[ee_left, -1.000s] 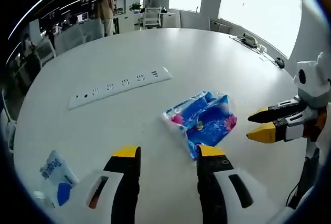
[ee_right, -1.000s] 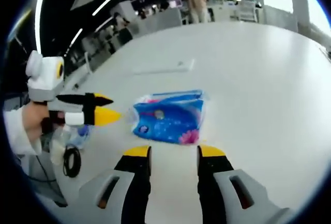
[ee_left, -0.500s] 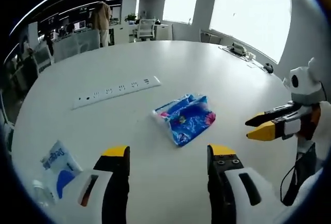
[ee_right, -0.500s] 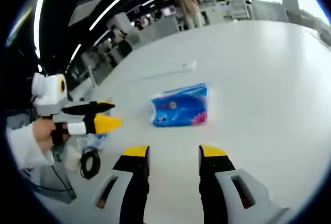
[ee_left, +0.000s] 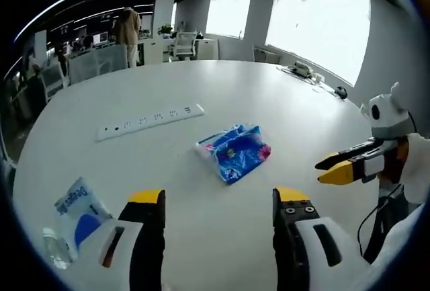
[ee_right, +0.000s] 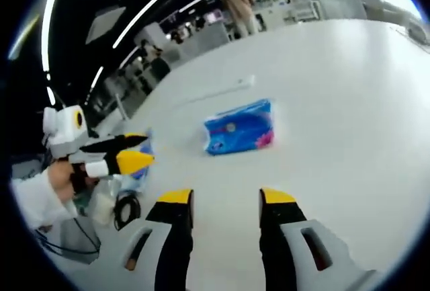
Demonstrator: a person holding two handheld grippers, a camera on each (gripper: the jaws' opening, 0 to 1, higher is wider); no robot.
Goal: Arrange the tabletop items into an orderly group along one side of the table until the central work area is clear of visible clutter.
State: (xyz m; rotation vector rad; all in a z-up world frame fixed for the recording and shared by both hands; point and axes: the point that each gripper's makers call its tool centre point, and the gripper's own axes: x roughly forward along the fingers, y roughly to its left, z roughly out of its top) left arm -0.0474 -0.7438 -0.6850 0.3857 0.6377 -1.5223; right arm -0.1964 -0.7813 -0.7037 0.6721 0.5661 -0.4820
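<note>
In the left gripper view, the left gripper (ee_left: 218, 200) rises from the bottom edge with its two yellow-tipped black jaws spread wide and nothing between them. Ahead of the jaws, well apart from the tips and slightly toward the right jaw's side, lies a crumpled blue plastic pack with pink patches (ee_left: 234, 152) on the round white table (ee_left: 282, 103). Farther ahead, beyond the pack, a long white power strip (ee_left: 149, 119) lies flat on the tabletop. Beside the left jaw, at its outer side, sit a white-and-blue printed pouch (ee_left: 79, 210) and — lower, near the table's edge — a small clear plastic bottle (ee_left: 56, 256); the two are close together, and whether they touch cannot be told. The right gripper (ee_left: 327, 169) enters from the right, its yellow tips parted a little and holding nothing.

In the right gripper view, the right gripper (ee_right: 226, 198) also stands wide open and empty — the same blue pack (ee_right: 240, 128) lies ahead of it, well clear of the tips, with the power strip (ee_right: 218, 91) farther off behind it. The left gripper (ee_right: 141, 153) comes in from the left, held by a hand (ee_right: 62, 175) in a white sleeve, its tips slightly apart over the table's near edge. Just below it a coiled black cable (ee_right: 126, 209) rests on the table. In the background a person (ee_right: 236, 7) stands among the desks.
</note>
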